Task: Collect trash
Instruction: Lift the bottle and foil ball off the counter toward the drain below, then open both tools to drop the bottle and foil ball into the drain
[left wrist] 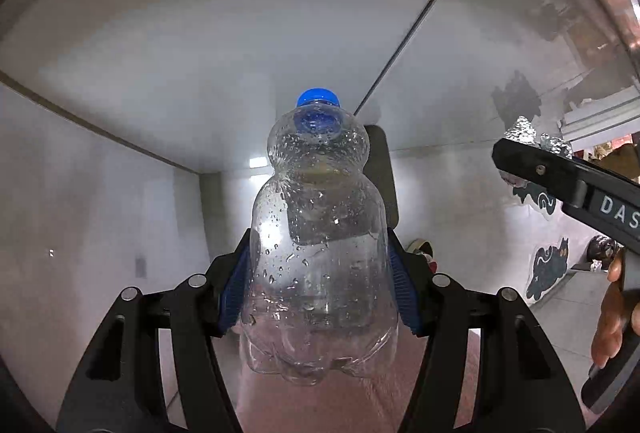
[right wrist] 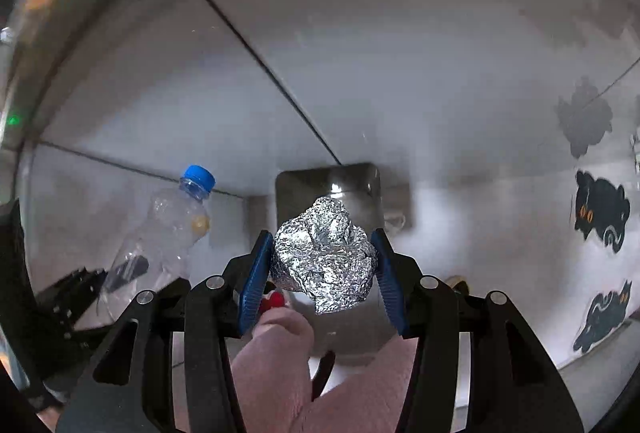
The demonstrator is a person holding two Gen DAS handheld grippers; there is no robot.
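In the left wrist view the left gripper (left wrist: 320, 285) points straight down, its blue pads (left wrist: 234, 285) pinching a clear plastic bottle (left wrist: 316, 233) by the lower body, the blue cap (left wrist: 318, 100) ahead of the jaws; below lies pale tiled floor (left wrist: 160, 53) with dark grout lines, and to the right the other gripper carries a foil ball (left wrist: 520, 131) past a person's fingers (left wrist: 612, 313). In the right wrist view the right gripper (right wrist: 324, 265) tilts steeply down, jaws clamped on the crumpled foil ball (right wrist: 326, 253); the bottle (right wrist: 168, 229) hangs to its left, cat-shaped stickers (right wrist: 600, 209) to its right, a grey bin (right wrist: 328, 189) just beyond the jaws
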